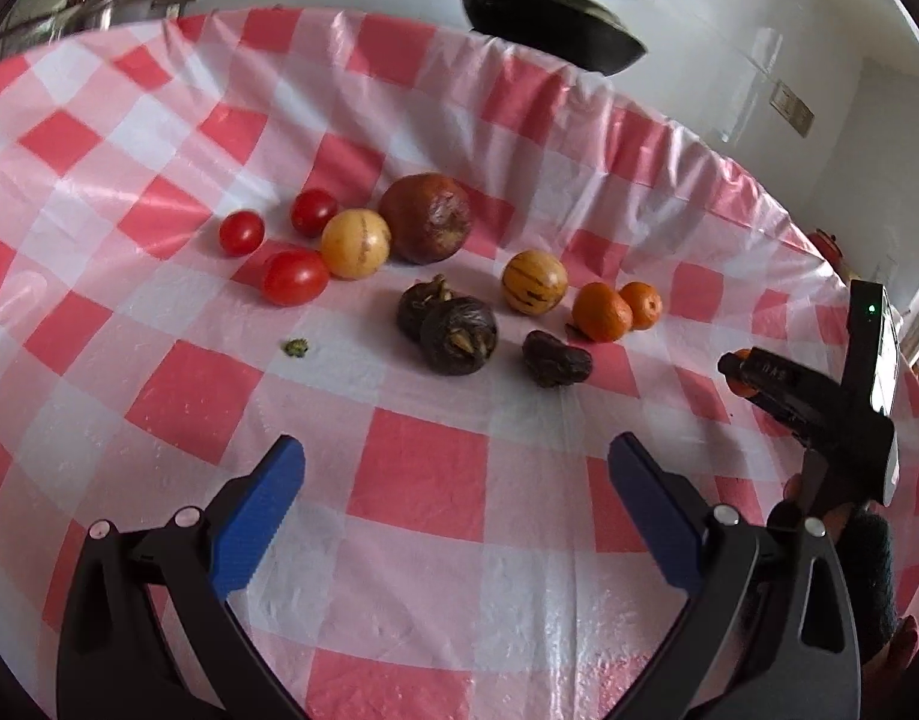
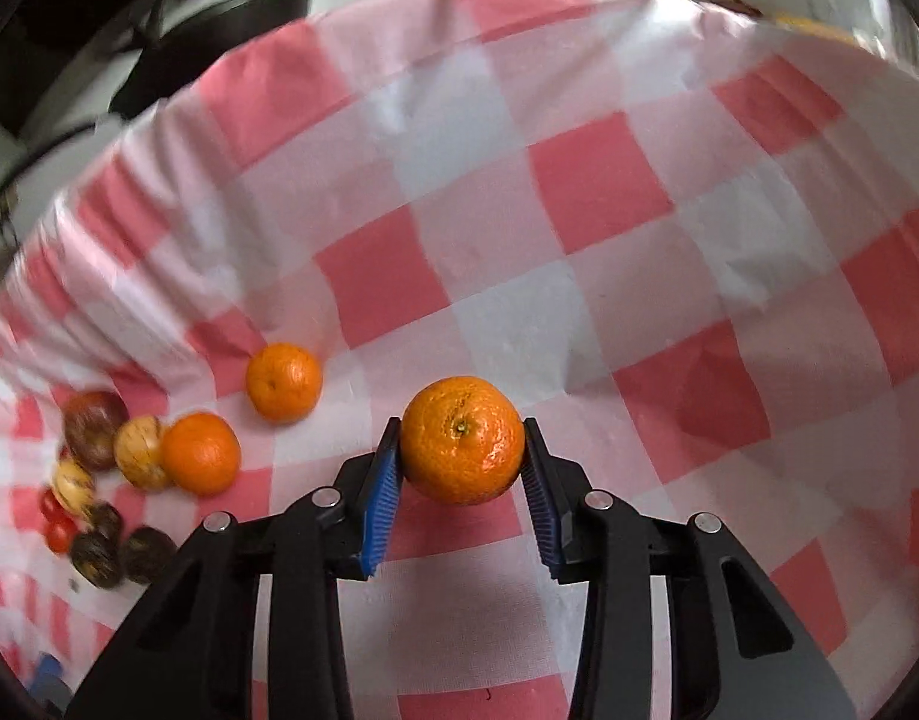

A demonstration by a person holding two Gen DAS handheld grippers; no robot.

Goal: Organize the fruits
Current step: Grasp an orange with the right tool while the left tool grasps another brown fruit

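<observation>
My right gripper (image 2: 462, 441) is shut on a mandarin (image 2: 463, 439) and holds it over the checked tablecloth; it also shows at the right of the left wrist view (image 1: 744, 373). My left gripper (image 1: 456, 468) is open and empty, short of the fruit. On the cloth lie three cherry tomatoes (image 1: 295, 276), two yellow striped fruits (image 1: 355, 243) (image 1: 534, 282), a big brown fruit (image 1: 425, 217), three dark wrinkled fruits (image 1: 458, 334) and two mandarins (image 1: 601, 312) (image 1: 640, 304). The two loose mandarins also show in the right wrist view (image 2: 284, 382) (image 2: 200, 453).
A red-and-white checked cloth (image 1: 417, 480) covers the table. A black pan (image 1: 555, 18) sits past the far edge. A small green scrap (image 1: 295, 348) lies on the cloth left of the dark fruits.
</observation>
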